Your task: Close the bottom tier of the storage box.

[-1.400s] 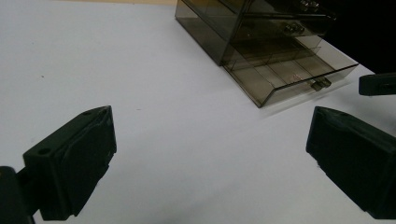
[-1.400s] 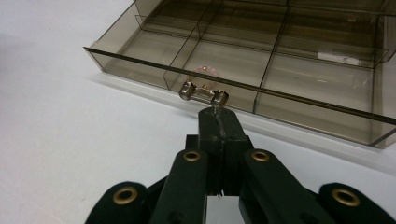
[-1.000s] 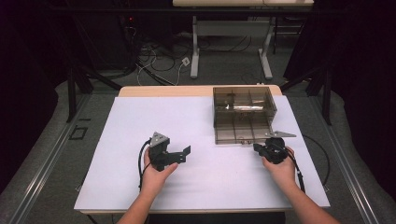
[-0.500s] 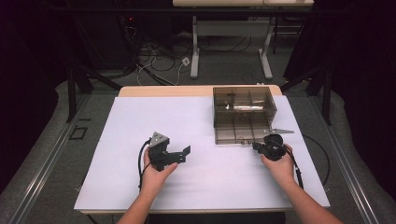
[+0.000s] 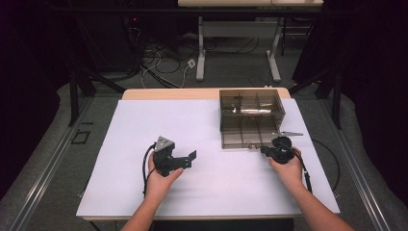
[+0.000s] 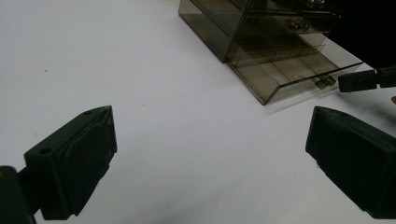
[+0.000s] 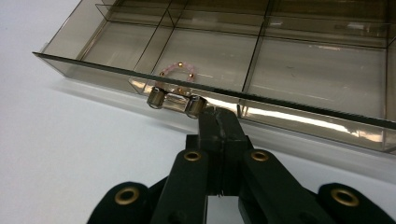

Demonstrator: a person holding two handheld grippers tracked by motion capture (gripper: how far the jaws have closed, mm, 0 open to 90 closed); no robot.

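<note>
No writing legible on the smoked plastic drawer box. My right tool is clenched, tips at the handle of its pulled-out bottom drawer; left tool released over the desk. Since the earlier frame, nothing has visibly shifted.

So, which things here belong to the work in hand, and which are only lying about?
In the job:
- drawer
- handle
- bracelet
- right gripper, shut at the handle
- box

Lying about:
- left gripper, open, idle
- paper
- floor cables
</note>
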